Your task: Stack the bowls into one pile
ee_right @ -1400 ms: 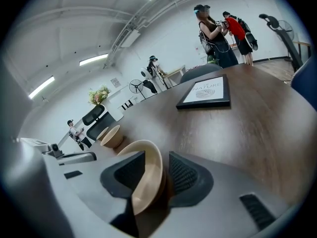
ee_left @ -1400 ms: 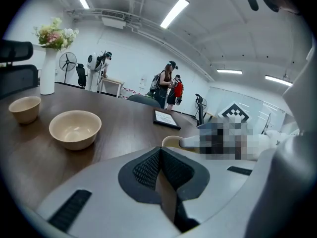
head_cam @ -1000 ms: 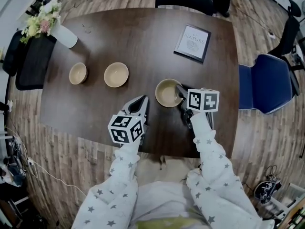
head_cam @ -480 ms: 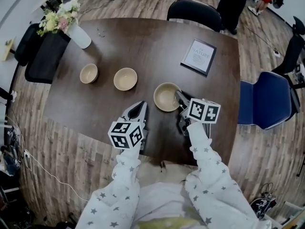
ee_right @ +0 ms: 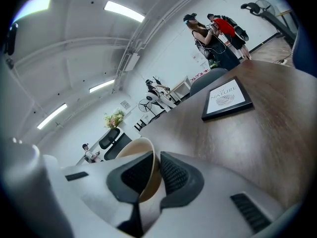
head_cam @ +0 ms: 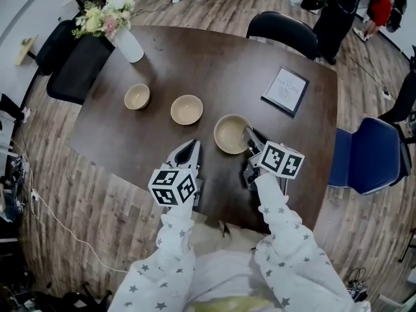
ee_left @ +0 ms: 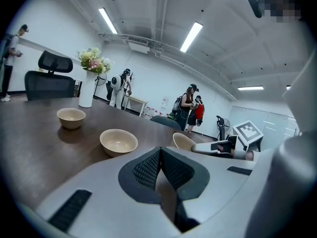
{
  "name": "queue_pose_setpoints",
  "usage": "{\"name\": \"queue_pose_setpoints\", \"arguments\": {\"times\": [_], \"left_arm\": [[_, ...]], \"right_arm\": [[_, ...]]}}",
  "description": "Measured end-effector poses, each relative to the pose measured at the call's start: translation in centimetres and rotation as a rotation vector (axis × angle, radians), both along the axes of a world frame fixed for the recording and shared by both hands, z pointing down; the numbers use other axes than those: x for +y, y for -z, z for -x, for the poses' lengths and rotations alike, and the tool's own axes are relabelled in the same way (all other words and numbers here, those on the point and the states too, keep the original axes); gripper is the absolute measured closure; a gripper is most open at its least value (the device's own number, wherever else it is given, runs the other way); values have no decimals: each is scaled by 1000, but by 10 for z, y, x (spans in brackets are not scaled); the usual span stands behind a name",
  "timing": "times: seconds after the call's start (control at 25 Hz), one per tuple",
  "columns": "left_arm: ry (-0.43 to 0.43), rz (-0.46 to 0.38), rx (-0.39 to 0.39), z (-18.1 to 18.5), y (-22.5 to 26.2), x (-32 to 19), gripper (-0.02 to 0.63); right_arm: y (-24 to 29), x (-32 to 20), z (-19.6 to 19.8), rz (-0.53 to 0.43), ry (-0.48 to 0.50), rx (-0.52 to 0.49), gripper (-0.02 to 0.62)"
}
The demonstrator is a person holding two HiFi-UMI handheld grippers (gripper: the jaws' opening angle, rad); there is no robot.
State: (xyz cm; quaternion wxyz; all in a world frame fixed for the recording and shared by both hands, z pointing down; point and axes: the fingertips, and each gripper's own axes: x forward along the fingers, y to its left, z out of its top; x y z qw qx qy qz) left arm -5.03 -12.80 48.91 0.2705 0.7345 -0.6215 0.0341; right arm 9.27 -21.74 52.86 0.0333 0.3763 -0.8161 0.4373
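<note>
Three beige bowls are on the dark wooden table [head_cam: 195, 57]. A small bowl [head_cam: 137, 96] sits at the left and a medium bowl [head_cam: 186, 109] stands beside it. My right gripper [head_cam: 249, 136] is shut on the right rim of the large bowl [head_cam: 231, 134], one pad inside and one outside. In the right gripper view that bowl [ee_right: 139, 153] is tilted between the pads [ee_right: 171, 170]. My left gripper [head_cam: 193, 147] is shut and holds nothing, near the table's front edge. From the left gripper view the small bowl [ee_left: 71, 118], medium bowl [ee_left: 119, 142] and large bowl [ee_left: 183, 141] lie ahead.
A white vase of flowers [head_cam: 125, 39] stands at the far left corner. A framed card [head_cam: 286, 90] lies at the far right. Chairs surround the table: black [head_cam: 283, 28] at the back, blue [head_cam: 364, 158] at the right, black [head_cam: 68, 60] at the left. People stand far behind.
Both grippers have risen a little. The right one has carried the large bowl with it, still gripped at the rim. The other two bowls have stayed in place.
</note>
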Motion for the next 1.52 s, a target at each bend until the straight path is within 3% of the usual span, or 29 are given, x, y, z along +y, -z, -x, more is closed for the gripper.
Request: {"name": "queue_pose_setpoints", "arguments": {"times": [0.24,1.08,1.52], "left_arm": [[7,-7,8,23,-1,-3,580],[-185,47,29,126,-22,-45,580],[-274,88,24,147,-38,-55,580]], "right_arm": [[5,-6,21,-14,-22,-16,543],[8,-39,121,-25,-210,-8,543],[-12,-52,156,-25,-220,97,543]]}}
